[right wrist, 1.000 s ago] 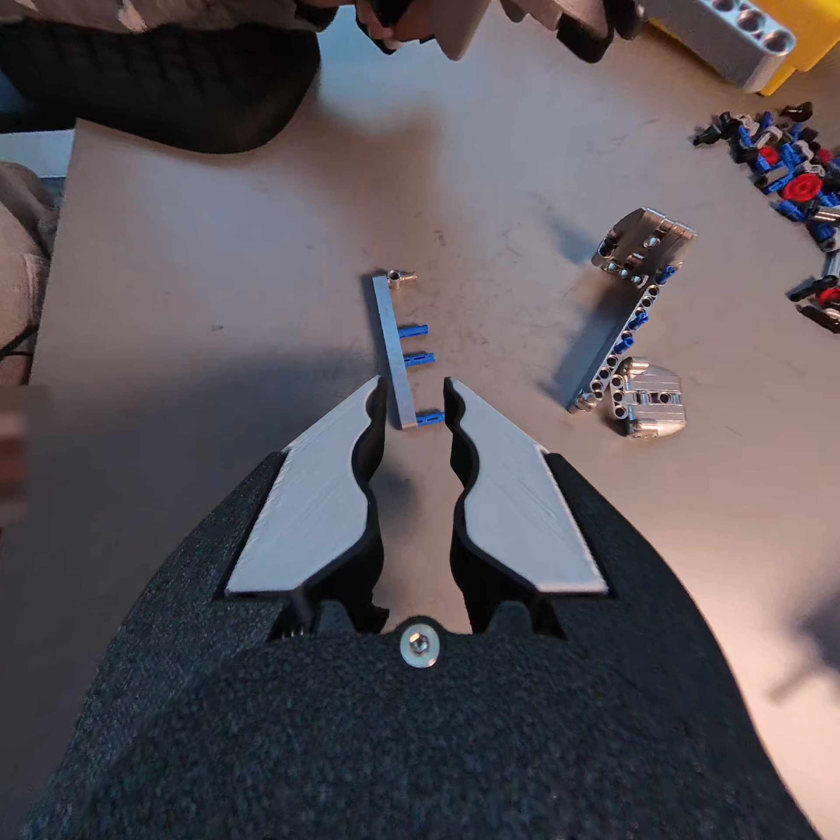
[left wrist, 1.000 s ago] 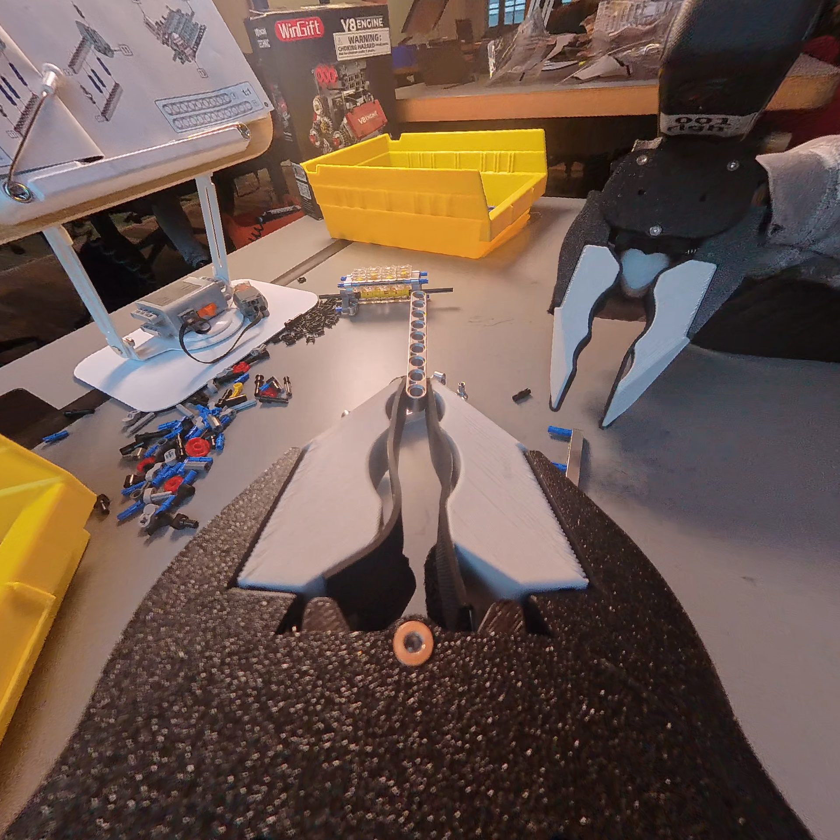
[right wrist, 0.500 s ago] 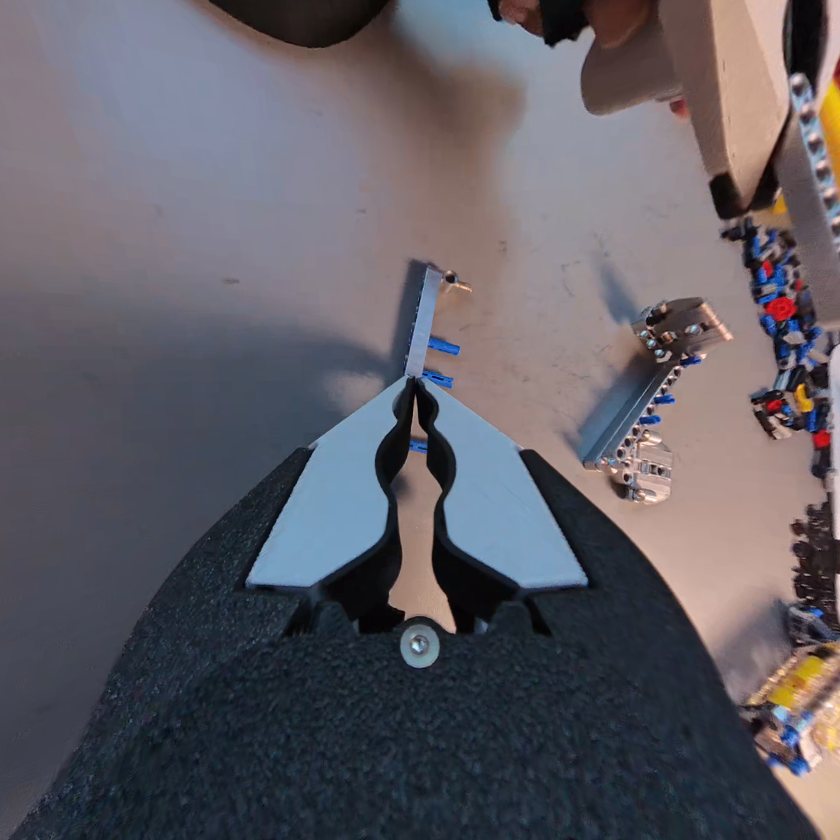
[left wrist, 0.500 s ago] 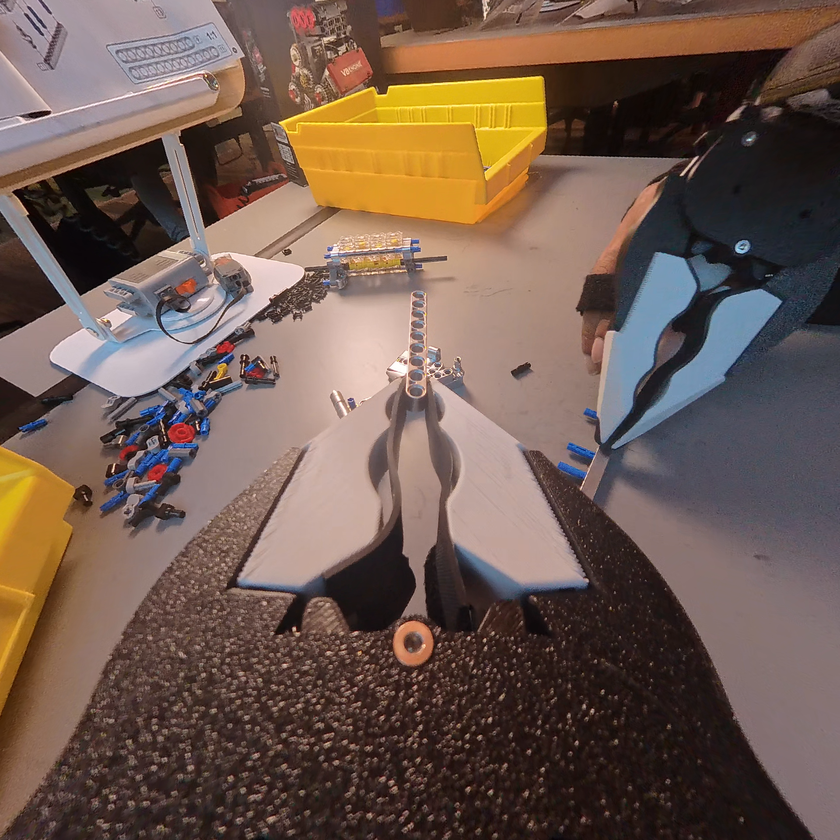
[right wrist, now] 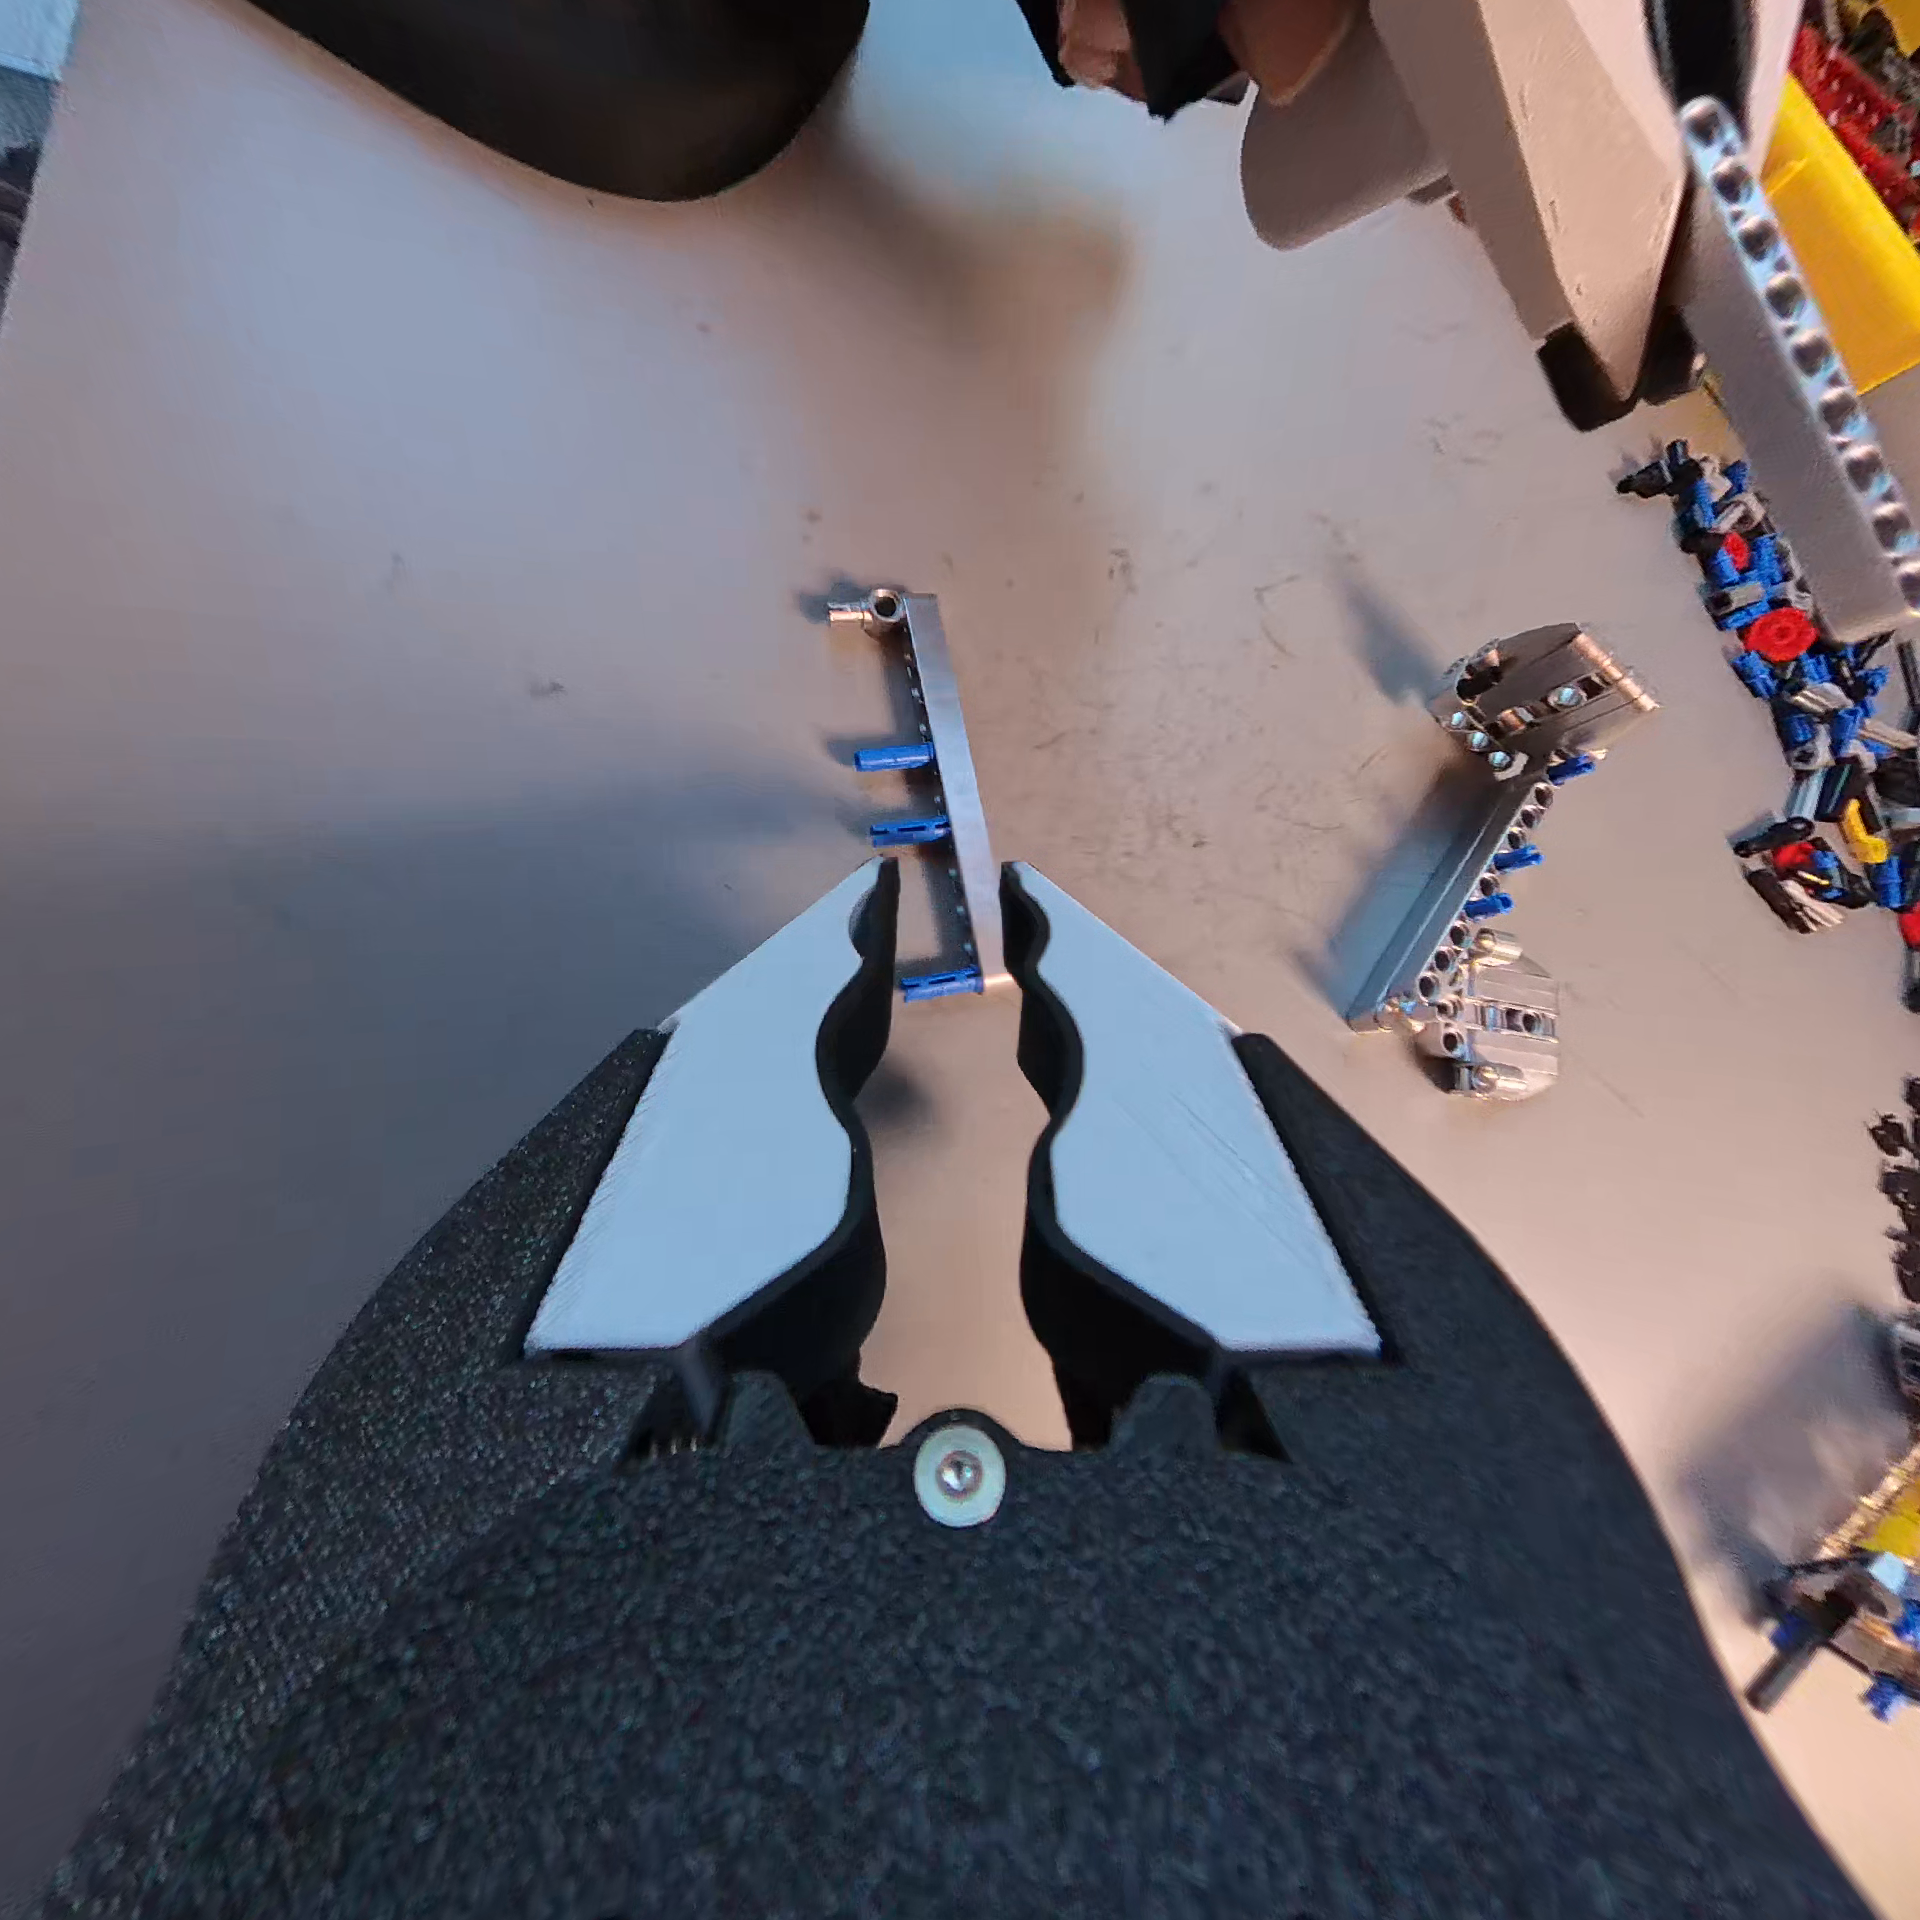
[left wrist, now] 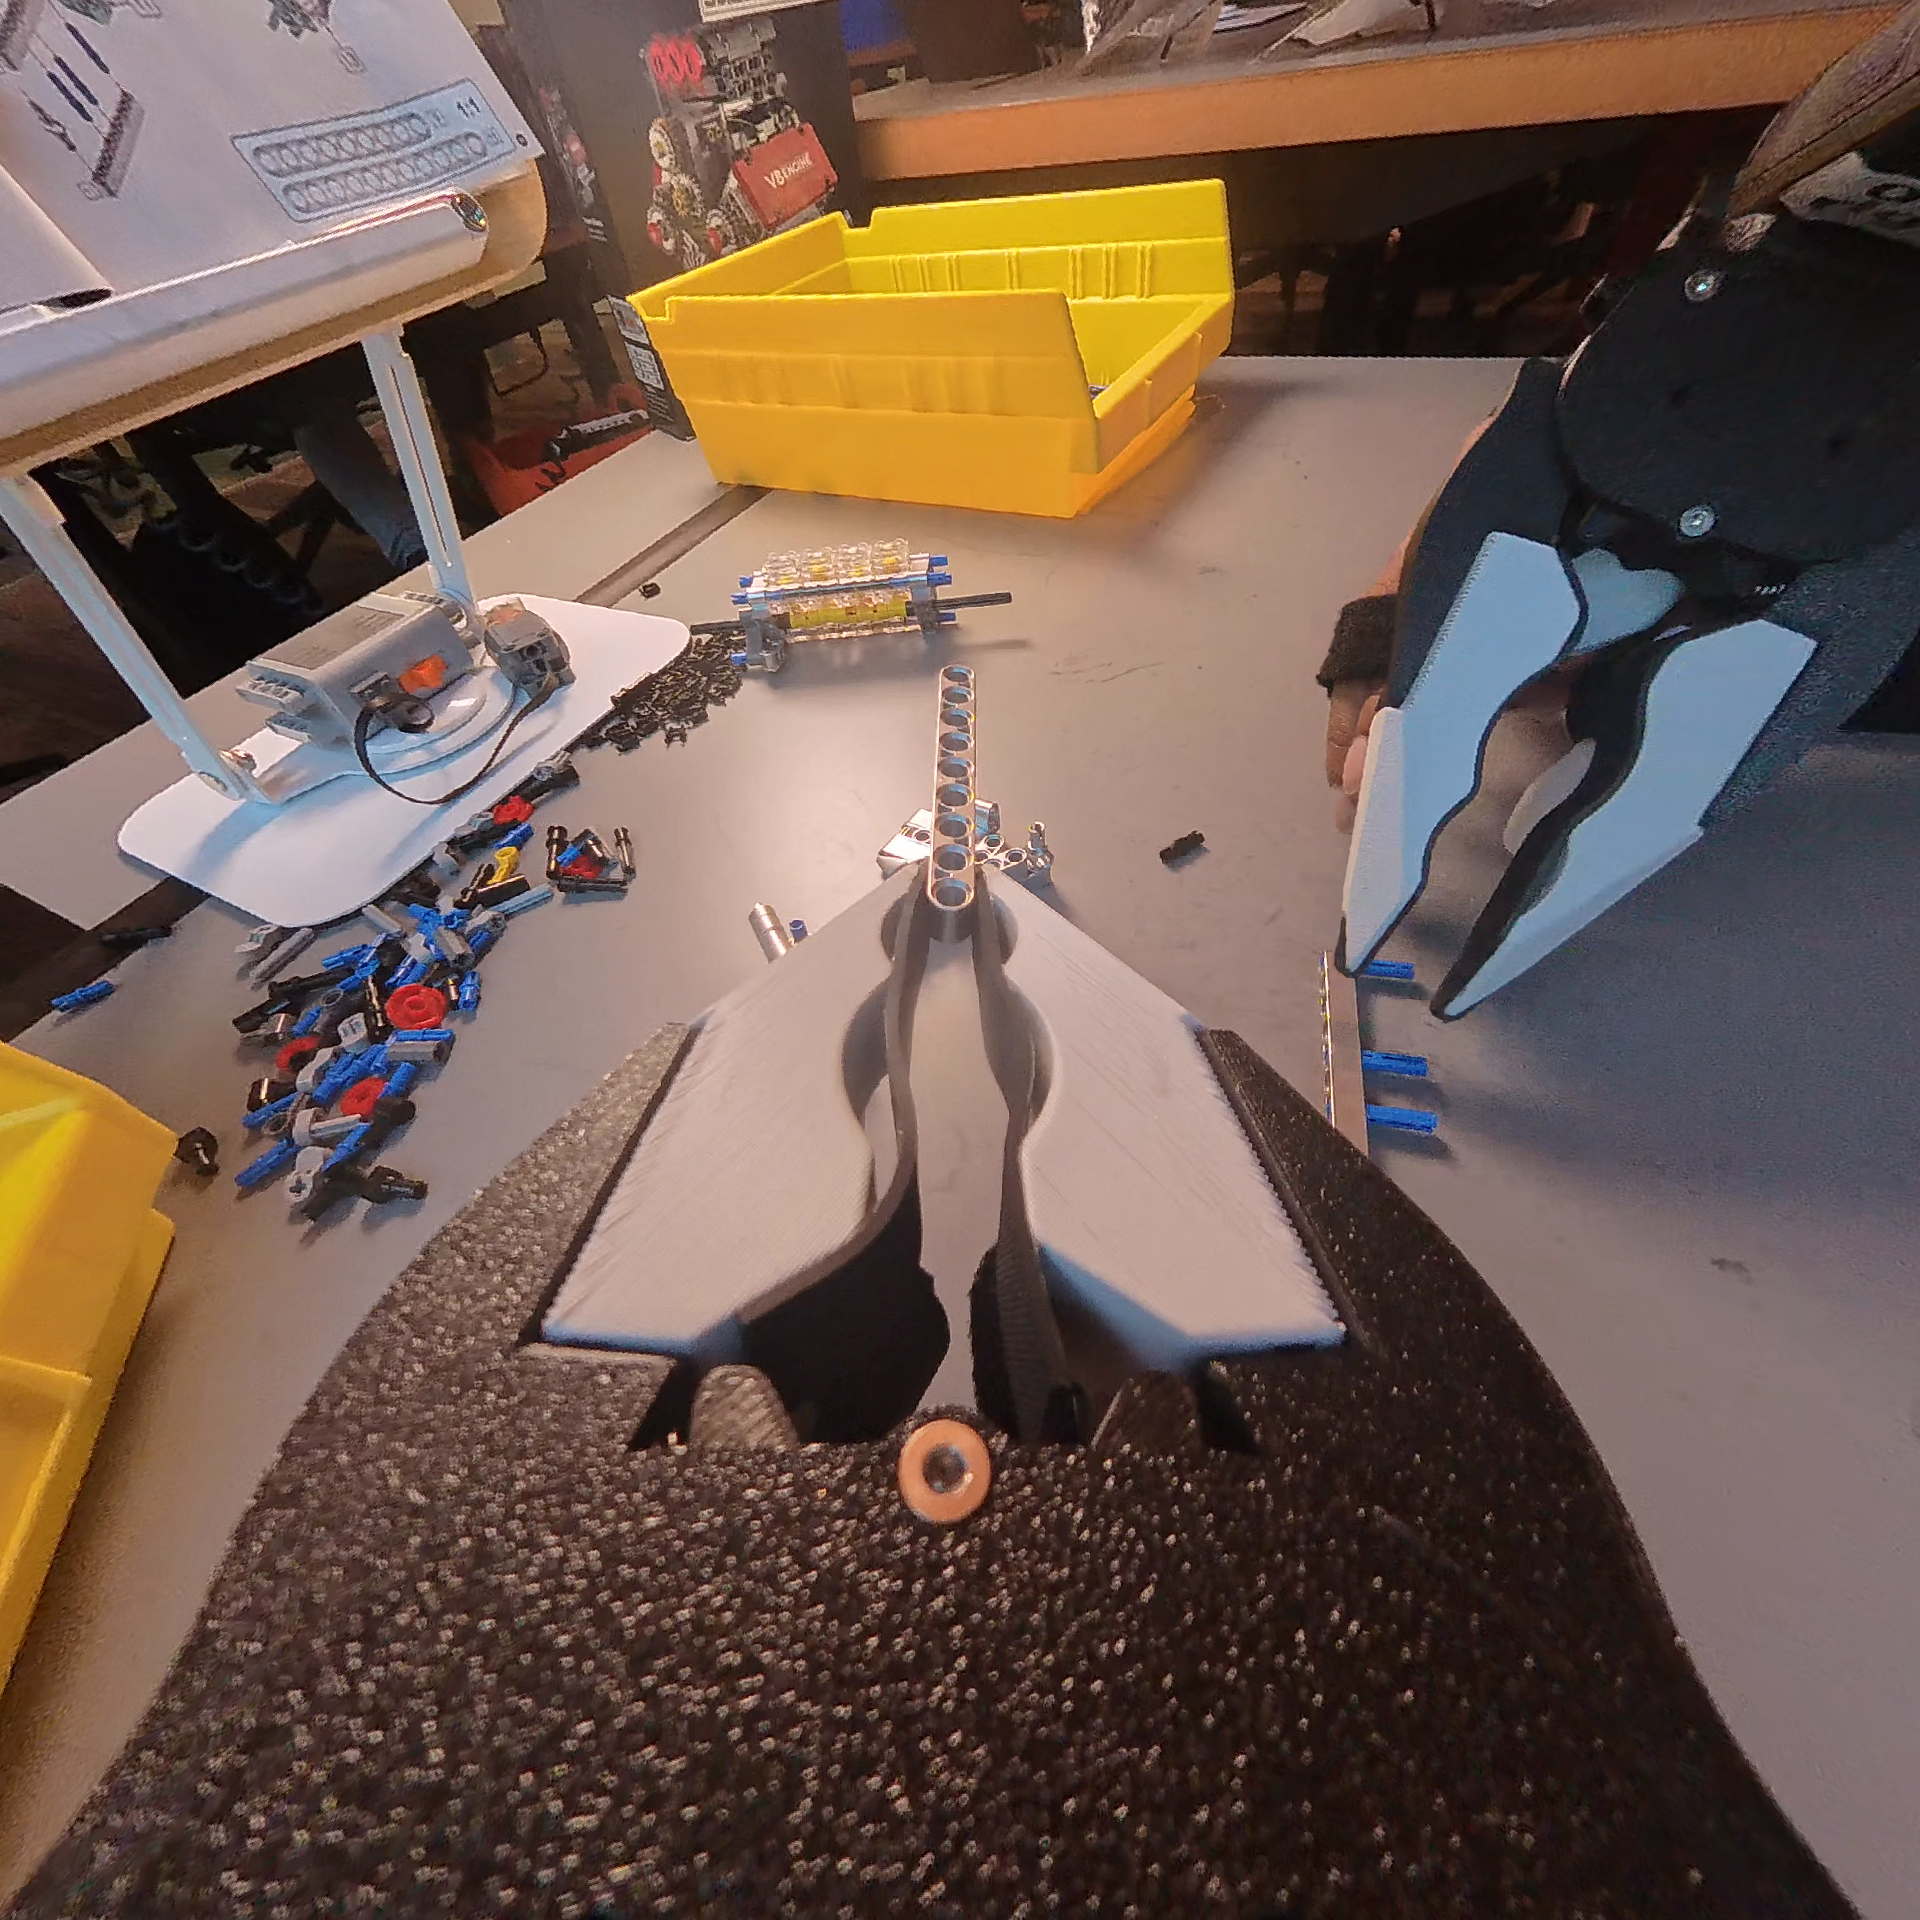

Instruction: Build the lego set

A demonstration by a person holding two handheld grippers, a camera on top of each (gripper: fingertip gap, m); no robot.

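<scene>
Left gripper (left wrist: 951, 902) clamps a long grey perforated plastic beam (left wrist: 954, 769), projecting forward above the tabletop (left wrist: 1662, 1351). Right gripper (right wrist: 943, 878) stands parted, fingertips straddling the near end of a thin grey beam with blue pins (right wrist: 951, 790) lying flat.

Left view low, forward across table (left wrist: 1143, 665); right view steep, close above.

Grey matte surface (left wrist: 1195, 540) carries a yellow plastic bin (left wrist: 935, 343) at its far edge, a white stand base (left wrist: 312, 831) toward the left edge, scattered blue, black and red pins (left wrist: 353, 1039), and a grey beam with blue pins (right wrist: 940, 790) lying mid-surface.
</scene>
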